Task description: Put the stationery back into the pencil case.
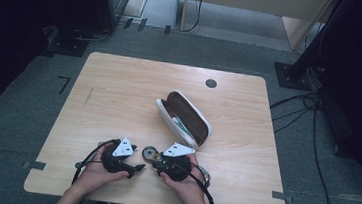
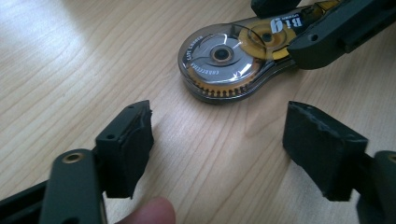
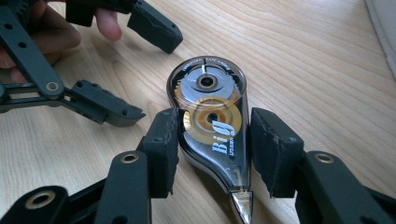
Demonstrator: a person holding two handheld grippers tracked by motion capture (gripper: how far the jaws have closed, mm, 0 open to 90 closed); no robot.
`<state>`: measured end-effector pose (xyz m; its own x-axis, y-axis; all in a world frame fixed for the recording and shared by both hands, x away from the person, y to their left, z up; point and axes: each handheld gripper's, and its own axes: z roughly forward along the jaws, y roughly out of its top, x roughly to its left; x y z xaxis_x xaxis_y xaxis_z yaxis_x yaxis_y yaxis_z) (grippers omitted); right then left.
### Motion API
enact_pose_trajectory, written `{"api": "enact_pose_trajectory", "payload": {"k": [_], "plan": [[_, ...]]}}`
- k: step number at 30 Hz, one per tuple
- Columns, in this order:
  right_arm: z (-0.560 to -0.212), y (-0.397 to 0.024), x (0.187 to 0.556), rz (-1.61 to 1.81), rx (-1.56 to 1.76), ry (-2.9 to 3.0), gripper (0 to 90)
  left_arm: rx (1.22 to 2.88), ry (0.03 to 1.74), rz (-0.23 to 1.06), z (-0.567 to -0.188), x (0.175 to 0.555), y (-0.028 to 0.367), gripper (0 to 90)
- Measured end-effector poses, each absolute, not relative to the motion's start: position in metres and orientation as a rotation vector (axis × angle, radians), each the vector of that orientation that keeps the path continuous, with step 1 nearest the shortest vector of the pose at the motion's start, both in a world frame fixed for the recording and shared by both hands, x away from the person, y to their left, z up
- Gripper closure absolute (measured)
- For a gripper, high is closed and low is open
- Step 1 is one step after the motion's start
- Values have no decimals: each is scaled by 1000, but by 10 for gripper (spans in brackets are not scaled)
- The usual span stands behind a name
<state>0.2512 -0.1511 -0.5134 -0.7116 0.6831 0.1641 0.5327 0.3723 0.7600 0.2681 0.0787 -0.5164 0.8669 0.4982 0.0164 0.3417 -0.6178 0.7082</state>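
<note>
Two grippers meet at the lower middle of the high view. The right gripper (image 3: 212, 156) clamps a correction tape dispenser (image 3: 212, 126) by its narrow end on the wooden table (image 1: 119, 91). The left gripper (image 2: 217, 144) stands apart from the dispenser's round end, its jaws parted and holding nothing. The grasp is made; stowing it, perhaps in the open pencil case (image 1: 185, 118) above, looks undone. The dispenser is clear smoky plastic with a silver reel and a gold one.
</note>
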Motion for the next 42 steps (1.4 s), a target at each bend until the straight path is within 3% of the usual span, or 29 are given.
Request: {"api": "enact_pose_trajectory", "payload": {"k": [16, 17, 18, 21, 27, 32, 42], "plan": [[-504, -157, 248, 1326, 1109, 2452, 543, 2282, 417, 417, -518, 258, 66, 382], [-504, -158, 248, 1338, 1112, 2451, 743, 2282, 414, 430, -518, 258, 66, 381], [-503, -160, 247, 1357, 1124, 2440, 701, 2285, 408, 420, -517, 258, 66, 409], [-502, -161, 249, 1389, 1138, 2450, 696, 2284, 404, 401, -517, 258, 67, 446], [-503, -162, 249, 1344, 1138, 2421, 647, 2280, 430, 376, -518, 260, 67, 446], [-503, -165, 246, 1270, 1149, 2336, 524, 2279, 451, 360, -518, 260, 68, 446], [-509, -175, 251, 1215, 1163, 2317, 549, 2268, 422, 235, -512, 254, 73, 382]]}}
